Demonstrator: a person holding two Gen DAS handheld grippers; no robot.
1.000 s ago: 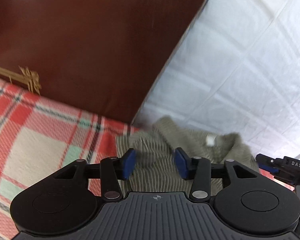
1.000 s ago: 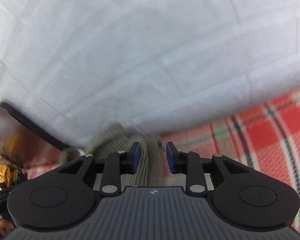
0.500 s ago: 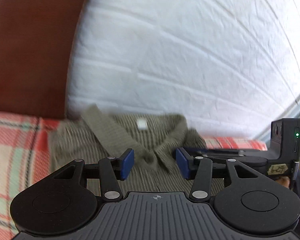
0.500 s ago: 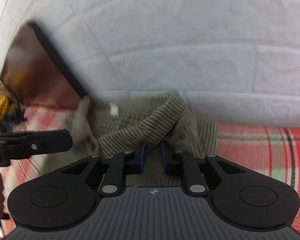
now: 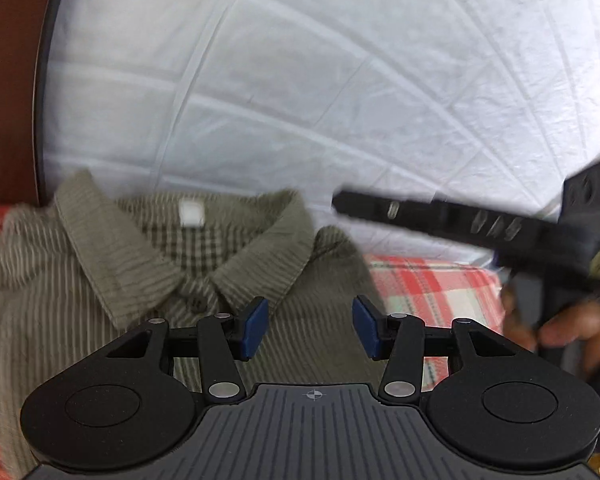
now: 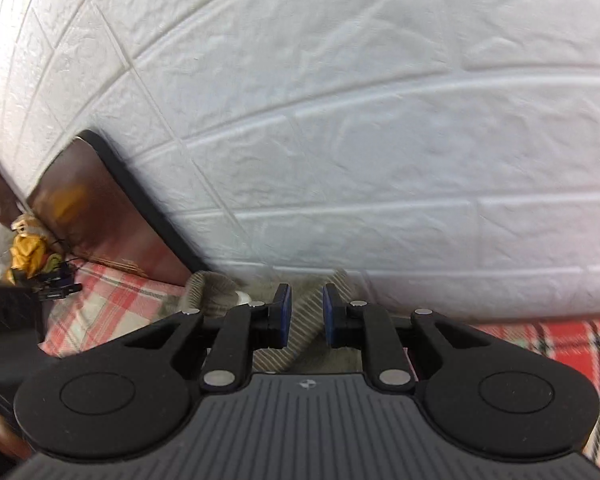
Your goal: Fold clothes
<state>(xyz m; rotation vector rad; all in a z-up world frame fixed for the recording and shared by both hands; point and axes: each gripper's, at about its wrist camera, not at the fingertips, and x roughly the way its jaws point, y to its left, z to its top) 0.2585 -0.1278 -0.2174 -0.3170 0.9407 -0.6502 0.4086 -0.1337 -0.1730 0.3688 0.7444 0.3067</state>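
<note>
Left wrist view: a white brick-pattern wall (image 5: 340,80) fills the upper picture, with a dark brown headboard (image 5: 8,80) at its left edge. Below the wall lies a bed covered in a red plaid blanket (image 5: 428,288). On the blanket, right against the foot of the wall, lies an olive striped shirt (image 5: 80,280), collar toward the wall, with a white label (image 5: 191,213) inside the neck. The left hand-held gripper (image 5: 310,326) hangs over the shirt front below the collar, its blue pads spread apart with nothing between them. To the right of the shirt, a person's hand (image 5: 560,332) carries the other tool, blurred.

In the right wrist view, the right hand-held gripper (image 6: 303,314) sits at the collar near the wall, its pads drawn close with a fold of collar (image 6: 306,332) running between them; whether they pinch it cannot be told. Left of the shirt, by the headboard, sits a small yellow object (image 6: 28,252).
</note>
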